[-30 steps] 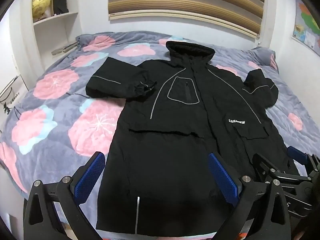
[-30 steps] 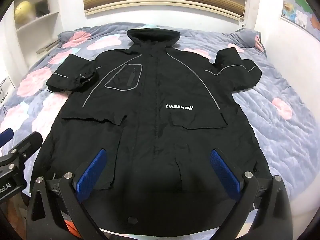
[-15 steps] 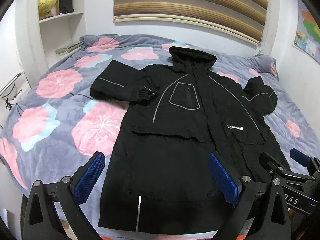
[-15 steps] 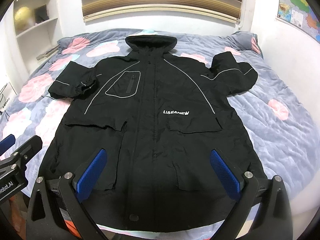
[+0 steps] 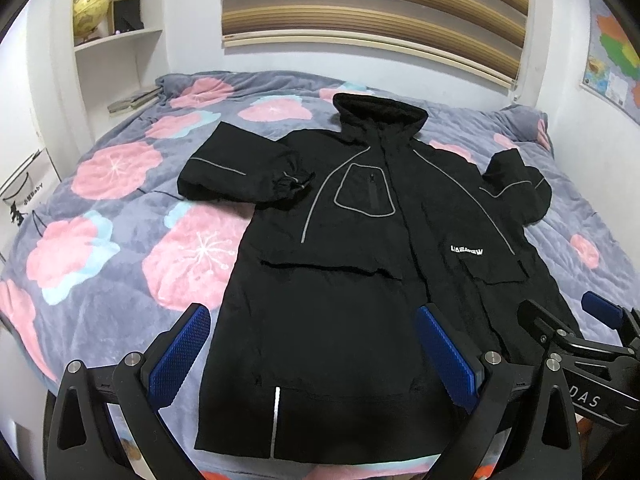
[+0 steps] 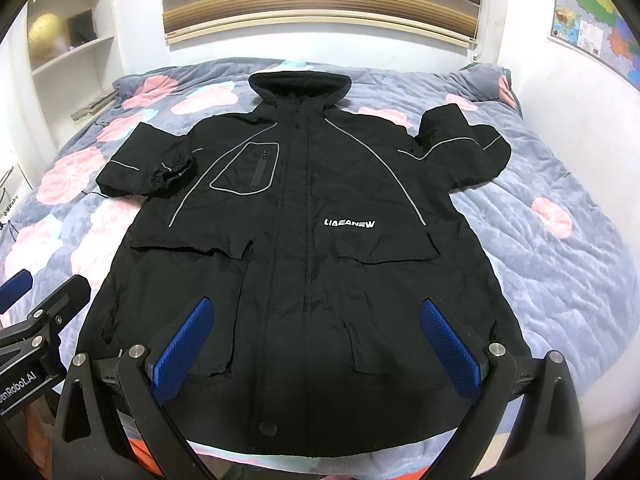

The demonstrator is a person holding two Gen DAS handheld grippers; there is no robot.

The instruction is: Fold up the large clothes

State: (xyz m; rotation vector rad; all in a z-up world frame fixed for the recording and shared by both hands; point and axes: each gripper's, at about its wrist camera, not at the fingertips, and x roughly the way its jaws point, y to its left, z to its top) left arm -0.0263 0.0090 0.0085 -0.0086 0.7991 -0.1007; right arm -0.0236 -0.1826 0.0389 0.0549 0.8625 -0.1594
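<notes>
Two grippers are in play, each with two blue-padded fingers. The left gripper hangs with its fingers spread wide and nothing between them, above the lower left part of the coat; the right gripper is likewise spread wide and empty, above the lower middle of the coat. Each shows at the edge of the other's view.

One black hooded coat lies flat, front up, on the bed, hood toward the far wall and hem at the near edge. It has two sleeves: the left sleeve is folded in with its cuff by the chest, and the right sleeve is bent upward beside the shoulder.

Against the frames of a second ago, both grippers have drawn back from the bed: the coat sits higher and smaller in view, and its whole hem now shows.

The flowered blanket lies bare on both sides of the coat, wider on the left. A wall shelf holding one globe stands far left; one map hangs at right.
</notes>
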